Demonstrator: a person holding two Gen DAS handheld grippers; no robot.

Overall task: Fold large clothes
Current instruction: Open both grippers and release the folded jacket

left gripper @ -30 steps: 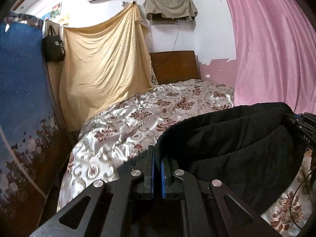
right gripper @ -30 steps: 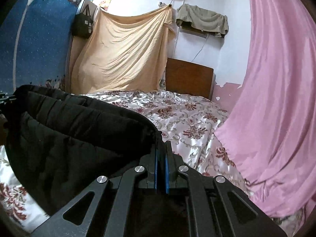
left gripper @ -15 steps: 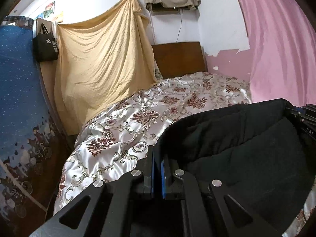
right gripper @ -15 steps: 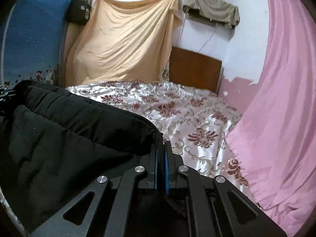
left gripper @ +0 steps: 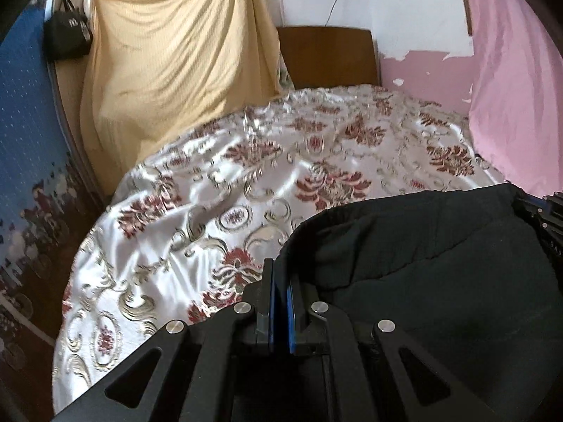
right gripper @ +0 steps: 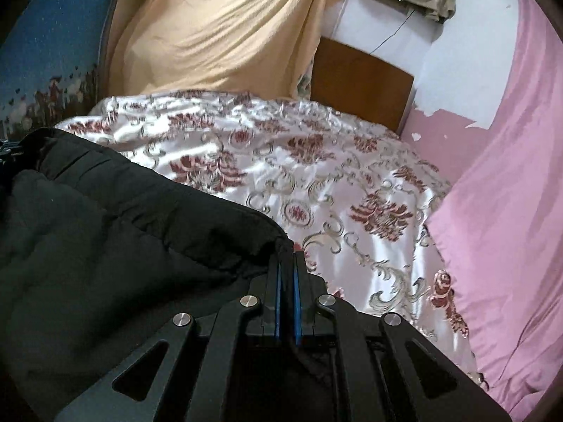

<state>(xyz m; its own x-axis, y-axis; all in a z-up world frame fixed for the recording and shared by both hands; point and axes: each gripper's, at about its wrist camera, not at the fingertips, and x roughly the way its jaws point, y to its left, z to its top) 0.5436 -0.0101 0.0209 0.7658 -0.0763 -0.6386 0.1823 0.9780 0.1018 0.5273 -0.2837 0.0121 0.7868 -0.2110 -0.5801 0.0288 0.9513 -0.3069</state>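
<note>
Both claws have tipped down toward the bed [left gripper: 218, 211] over the last second, the wall now filling less of each view. Left claw [left gripper: 280, 281] stays clenched on one corner of the black coat [left gripper: 440, 281]; right claw [right gripper: 288, 274] grips the opposite corner, so the coat [right gripper: 105, 246] hangs stretched between them above the floral bedspread. Pale letters on the black bag [left gripper: 67, 37] are too blurred to read.

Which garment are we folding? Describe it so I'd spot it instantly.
Find the bed with the shiny floral bedspread. At its near end hangs a padded black jacket, stretched between the left tool and right tool. It's the only black cloth there.
</note>
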